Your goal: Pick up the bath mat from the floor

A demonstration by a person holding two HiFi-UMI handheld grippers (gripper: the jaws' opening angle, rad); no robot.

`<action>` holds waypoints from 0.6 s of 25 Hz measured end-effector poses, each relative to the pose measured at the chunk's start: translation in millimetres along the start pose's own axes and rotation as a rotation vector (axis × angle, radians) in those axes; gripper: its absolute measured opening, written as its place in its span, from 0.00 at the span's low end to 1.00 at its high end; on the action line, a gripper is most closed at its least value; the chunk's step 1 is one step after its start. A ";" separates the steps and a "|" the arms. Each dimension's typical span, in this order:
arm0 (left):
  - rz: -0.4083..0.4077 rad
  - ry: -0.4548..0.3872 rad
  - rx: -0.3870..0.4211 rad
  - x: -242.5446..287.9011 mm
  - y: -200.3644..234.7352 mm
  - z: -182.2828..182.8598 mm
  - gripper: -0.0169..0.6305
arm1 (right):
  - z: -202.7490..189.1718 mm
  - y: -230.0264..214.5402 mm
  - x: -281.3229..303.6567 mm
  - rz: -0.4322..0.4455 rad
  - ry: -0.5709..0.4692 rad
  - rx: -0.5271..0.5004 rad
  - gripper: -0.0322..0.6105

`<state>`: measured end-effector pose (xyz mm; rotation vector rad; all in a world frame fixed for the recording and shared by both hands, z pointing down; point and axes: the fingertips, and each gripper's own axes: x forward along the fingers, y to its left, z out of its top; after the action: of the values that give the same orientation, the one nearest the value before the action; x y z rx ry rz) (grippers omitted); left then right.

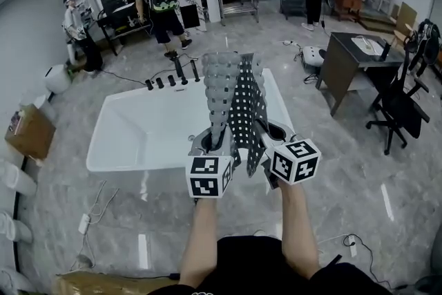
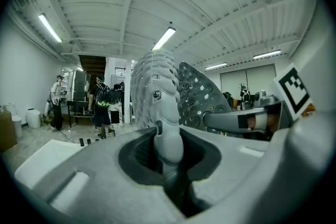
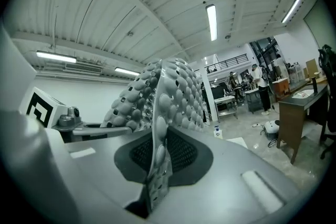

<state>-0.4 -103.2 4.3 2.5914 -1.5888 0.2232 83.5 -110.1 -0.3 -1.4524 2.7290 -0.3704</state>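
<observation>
A grey bath mat (image 1: 233,99) with rounded bumps and small holes is held up in the air, folded lengthwise, over the white bathtub (image 1: 138,131). My left gripper (image 1: 219,141) is shut on the mat's near edge. My right gripper (image 1: 266,140) is shut on the same edge, just beside the left one. In the left gripper view the mat (image 2: 157,97) rises from between the jaws. The right gripper view shows the mat (image 3: 163,107) pinched edge-on between its jaws. Both grippers point upward and away from me.
A white bathtub with dark taps (image 1: 173,76) stands below the mat. A dark desk (image 1: 352,62) and an office chair (image 1: 400,107) stand at the right. A cardboard box (image 1: 27,131) sits at the left. Several people (image 1: 159,3) stand further back. Cables (image 1: 90,217) lie on the floor.
</observation>
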 end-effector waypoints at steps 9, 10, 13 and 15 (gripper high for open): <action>-0.041 -0.001 -0.004 0.2 -17.1 3.0 0.09 | 3.1 -5.9 -10.5 -0.018 -0.005 -0.020 0.08; -0.046 -0.002 -0.007 0.9 -18.7 3.4 0.09 | 3.7 -7.4 -11.4 -0.021 -0.007 -0.022 0.08; -0.050 -0.007 -0.004 3.1 -23.9 5.3 0.09 | 6.4 -11.5 -14.9 -0.021 -0.016 -0.028 0.08; -0.053 -0.009 -0.006 2.3 -24.7 6.2 0.09 | 8.3 -10.9 -15.3 -0.021 -0.019 -0.031 0.08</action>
<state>23.1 -95.0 -1.5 2.6304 -1.5185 0.2021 102.1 -105.1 -7.2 -1.4854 2.7185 -0.3148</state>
